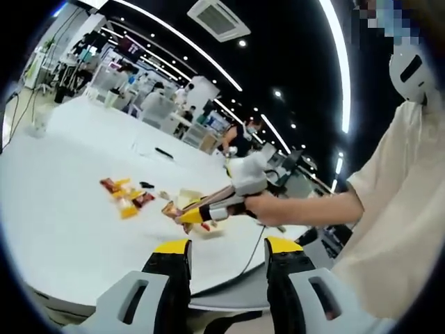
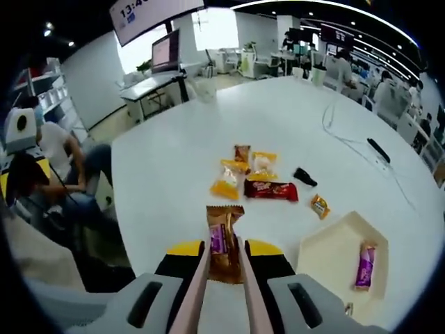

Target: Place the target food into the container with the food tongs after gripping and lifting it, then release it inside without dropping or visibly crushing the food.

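Right gripper: fingers closed narrow on pale pink food tongs, whose tips pinch a brown foil-wrapped snack bar just ahead of the fingers, above the white worktop. Left gripper: fingers wide, nothing between them. Risk: beige hexagonal tray container lies right of the fingers; slick foil could slip during transfer, or overtight tongs could crush the bar.

Hanging screen at the top of the right gripper view, partial digits "13:4", snack wrapper print unreadable
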`<state>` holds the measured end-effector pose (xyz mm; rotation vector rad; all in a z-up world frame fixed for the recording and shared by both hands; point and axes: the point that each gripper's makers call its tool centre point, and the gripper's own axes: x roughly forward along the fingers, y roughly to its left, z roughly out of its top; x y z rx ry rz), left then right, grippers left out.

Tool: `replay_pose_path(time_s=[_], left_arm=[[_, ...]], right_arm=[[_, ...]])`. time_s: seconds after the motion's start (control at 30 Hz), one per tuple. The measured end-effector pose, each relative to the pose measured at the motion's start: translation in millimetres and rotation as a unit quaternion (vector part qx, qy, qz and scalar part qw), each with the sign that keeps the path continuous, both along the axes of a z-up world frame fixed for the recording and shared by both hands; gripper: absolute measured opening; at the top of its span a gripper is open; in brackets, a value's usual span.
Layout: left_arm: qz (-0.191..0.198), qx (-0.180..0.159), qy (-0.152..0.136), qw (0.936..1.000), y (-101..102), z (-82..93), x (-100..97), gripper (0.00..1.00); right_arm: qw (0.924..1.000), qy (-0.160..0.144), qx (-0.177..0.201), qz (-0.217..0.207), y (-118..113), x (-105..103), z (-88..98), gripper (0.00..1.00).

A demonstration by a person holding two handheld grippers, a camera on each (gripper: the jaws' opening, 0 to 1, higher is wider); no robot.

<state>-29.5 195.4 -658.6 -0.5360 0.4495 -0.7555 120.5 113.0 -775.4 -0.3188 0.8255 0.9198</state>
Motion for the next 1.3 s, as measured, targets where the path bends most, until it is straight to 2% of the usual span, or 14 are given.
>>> replay_pose_path(time_s=[0.17, 0.6, 1.0, 1.3], left_arm=[[-0.003, 0.004, -0.002, 1.0000, -1, 1.7, -0.5, 0.42], [-0.015, 0.008, -0.011, 0.9998, -10, 6.4, -5.3, 0.42], [-0.021, 0.002, -0.013, 0.9997, -18, 7.0, -11.8, 0.42], [-0.029, 0.005, -0.019, 0.9994, -22, 9.8, -11.0, 0.42]], right_arm=[[0.9999, -0.005, 0.009, -0.004, -2, 0, 6.8, 0.22], [0.9975, -0.022, 0.058, -0.034, -6, 8, 40.9, 0.21], [0.9945, -0.033, 0.077, -0.062, -22, 18, 54.4, 0.21], [0.9909, -0.057, 0.092, -0.081, -33, 25, 79.6, 0.21]])
